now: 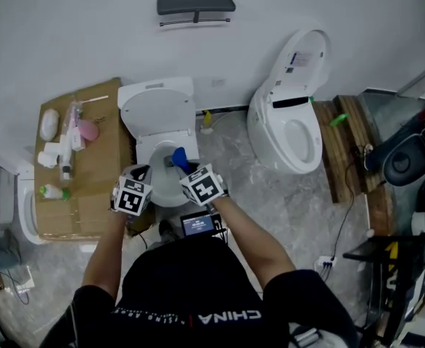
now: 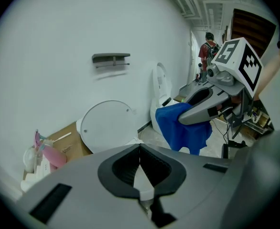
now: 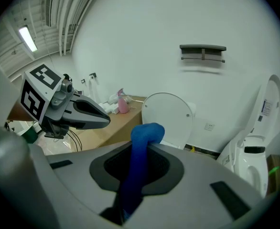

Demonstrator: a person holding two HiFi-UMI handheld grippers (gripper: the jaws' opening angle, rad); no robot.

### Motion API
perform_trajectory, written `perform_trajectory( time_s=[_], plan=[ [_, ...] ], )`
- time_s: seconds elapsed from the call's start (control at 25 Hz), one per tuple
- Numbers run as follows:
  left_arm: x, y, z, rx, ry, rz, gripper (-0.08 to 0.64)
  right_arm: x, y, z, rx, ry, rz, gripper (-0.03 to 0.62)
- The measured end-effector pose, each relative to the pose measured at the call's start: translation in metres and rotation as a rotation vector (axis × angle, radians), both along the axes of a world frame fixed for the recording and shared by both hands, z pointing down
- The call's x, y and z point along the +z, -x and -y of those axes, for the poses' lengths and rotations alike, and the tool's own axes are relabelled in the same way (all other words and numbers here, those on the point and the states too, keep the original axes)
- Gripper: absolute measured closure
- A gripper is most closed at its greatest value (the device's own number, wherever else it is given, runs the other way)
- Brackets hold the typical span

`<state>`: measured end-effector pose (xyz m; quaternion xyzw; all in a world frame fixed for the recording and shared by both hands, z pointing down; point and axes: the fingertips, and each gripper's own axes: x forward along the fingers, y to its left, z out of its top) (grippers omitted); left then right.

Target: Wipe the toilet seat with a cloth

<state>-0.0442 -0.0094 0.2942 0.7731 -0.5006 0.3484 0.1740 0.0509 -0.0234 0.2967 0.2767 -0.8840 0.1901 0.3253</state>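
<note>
The toilet (image 1: 159, 114), lid up, stands just ahead of both claws. Beside it, the left gripper (image 2: 140, 163) is pressed together, empty. The right gripper (image 3: 136, 173) pinches the blue cloth (image 3: 147, 132), which droops below its jaws. It looks soft and light, so grab a thick fold.

text: "CHINA" | white letters, seen upside down | on: person's black shirt (image 1: 198, 285)

The cloth (image 1: 180, 158) is soft, matt blue fabric. The toilet lid (image 1: 158, 107) and the second toilet (image 1: 292, 122) at two o'clock are smooth, glossy white. Matt brown cardboard (image 1: 96, 187) lies at nine o'clock and wooden planks (image 1: 343, 143) at three. The floor (image 1: 270, 201) looks like grey veined stone. The left gripper (image 2: 140, 149) and right gripper (image 3: 142, 144) are matt grey plastic, their jaws lined ribbed black.
</note>
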Motion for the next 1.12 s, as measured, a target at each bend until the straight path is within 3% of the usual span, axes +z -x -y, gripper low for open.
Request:
perform_trajectory(
  time_s=[0.36,0.64,1.12],
  plan=[
    [0.015,-0.014,0.007,-0.033,0.02,-0.007,0.548,0.017,-0.015,0.011,-0.025,0.021,-0.021,0.54],
    [0.064,-0.028,0.013,-0.074,0.064,-0.014,0.548,0.066,-0.008,0.034,-0.102,0.021,-0.042,0.54],
    [0.181,0.019,0.077,-0.179,0.095,-0.083,0.548,0.196,0.041,0.097,-0.05,0.063,-0.076,0.54]
  ],
)
